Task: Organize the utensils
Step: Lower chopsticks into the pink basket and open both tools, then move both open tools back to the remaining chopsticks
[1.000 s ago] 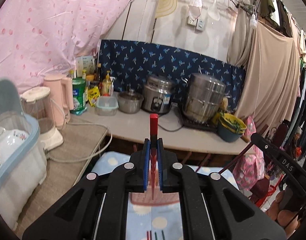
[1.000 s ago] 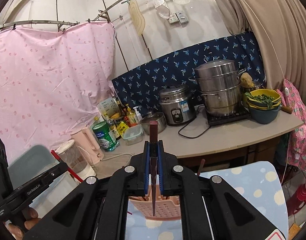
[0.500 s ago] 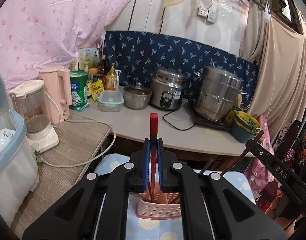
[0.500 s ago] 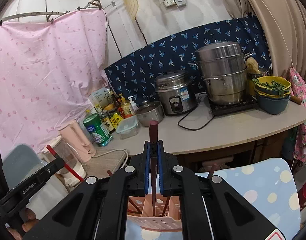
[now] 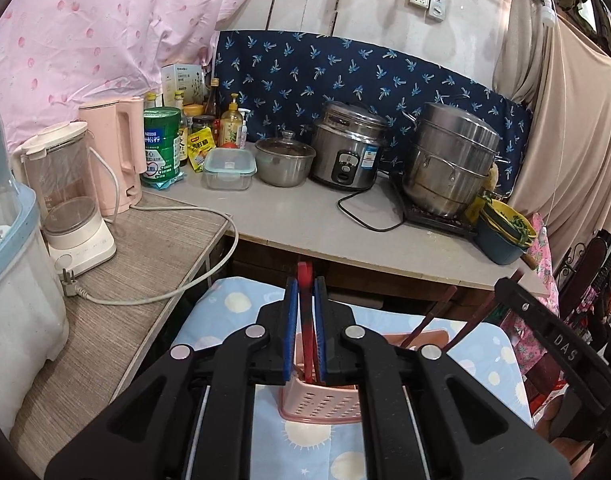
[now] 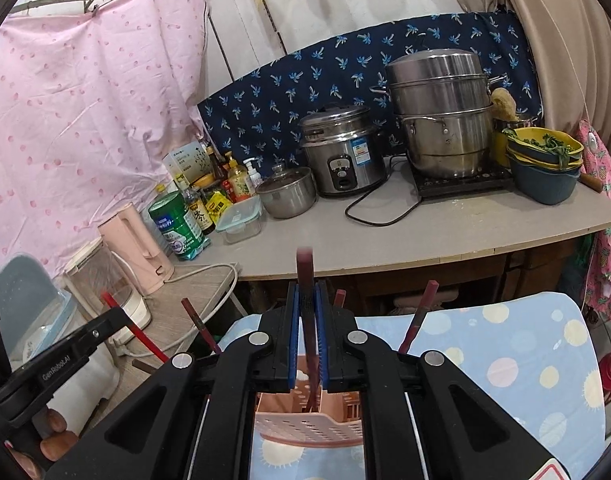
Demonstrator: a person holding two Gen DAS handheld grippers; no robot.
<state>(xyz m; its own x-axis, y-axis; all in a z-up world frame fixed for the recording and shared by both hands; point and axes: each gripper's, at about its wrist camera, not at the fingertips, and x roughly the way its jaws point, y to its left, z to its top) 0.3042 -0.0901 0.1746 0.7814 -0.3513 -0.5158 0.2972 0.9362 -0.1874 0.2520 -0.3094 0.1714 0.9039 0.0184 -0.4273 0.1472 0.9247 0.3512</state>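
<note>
A pink perforated utensil holder (image 5: 325, 404) stands on the blue dotted tablecloth (image 5: 233, 312), right under both grippers. My left gripper (image 5: 304, 285) has a red chopstick (image 5: 304, 274) upright between its blue pads; its jaws are opening, thin gaps show beside the stick, and the stick's lower end reaches into the holder. My right gripper (image 6: 306, 290) has a dark brown chopstick (image 6: 305, 268) between its pads, also opening, with the lower end inside the holder (image 6: 305, 436). Other brown chopsticks (image 6: 419, 316) lean in the holder.
Behind the table, a grey counter (image 5: 305, 216) carries a rice cooker (image 5: 347, 146), a steel steamer (image 5: 451, 164), a lidded pot (image 5: 283, 160) and bottles. On the left stand a pink kettle (image 5: 115, 152), a blender (image 5: 65, 192) with a loose cord, and a dish box (image 5: 9, 280).
Both grippers have sunk toward the holder, which now sits close below them. The red chopstick has slid lower between the left pads. Both pairs of pads stand slightly wider apart.
</note>
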